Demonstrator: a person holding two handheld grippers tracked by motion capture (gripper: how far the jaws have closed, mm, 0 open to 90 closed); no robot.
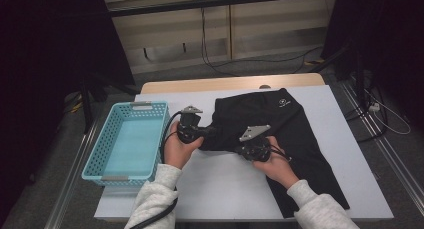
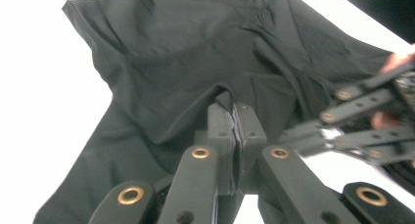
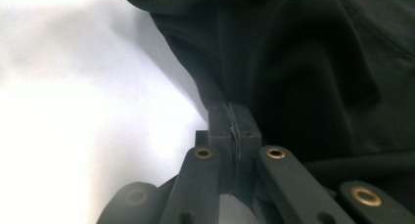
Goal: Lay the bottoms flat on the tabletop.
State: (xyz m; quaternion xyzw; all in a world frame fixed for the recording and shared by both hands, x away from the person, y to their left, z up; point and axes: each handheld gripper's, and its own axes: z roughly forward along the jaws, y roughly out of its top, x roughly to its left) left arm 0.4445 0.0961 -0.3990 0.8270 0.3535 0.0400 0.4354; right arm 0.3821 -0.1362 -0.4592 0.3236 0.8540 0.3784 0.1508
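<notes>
A black garment (image 1: 282, 116) with a small white logo lies spread on the white table cover (image 1: 225, 189). My left gripper (image 1: 207, 132) sits at the garment's left edge, jaws shut on a pinched fold of the black fabric (image 2: 186, 53); the fold rises between the closed pads of this gripper (image 2: 235, 109). My right gripper (image 1: 241, 148) is just to its right, nearer the front, and is shut on another bit of the garment's edge (image 3: 293, 62), with cloth bunched above its pads (image 3: 231, 109). The right gripper's linkage (image 2: 352, 126) also appears in the left gripper view.
A teal plastic basket (image 1: 145, 107) stands at the table's left side, with nothing in it. The table's wooden far edge (image 1: 230, 83) shows beyond the cover. Cables run across the floor behind and to the right.
</notes>
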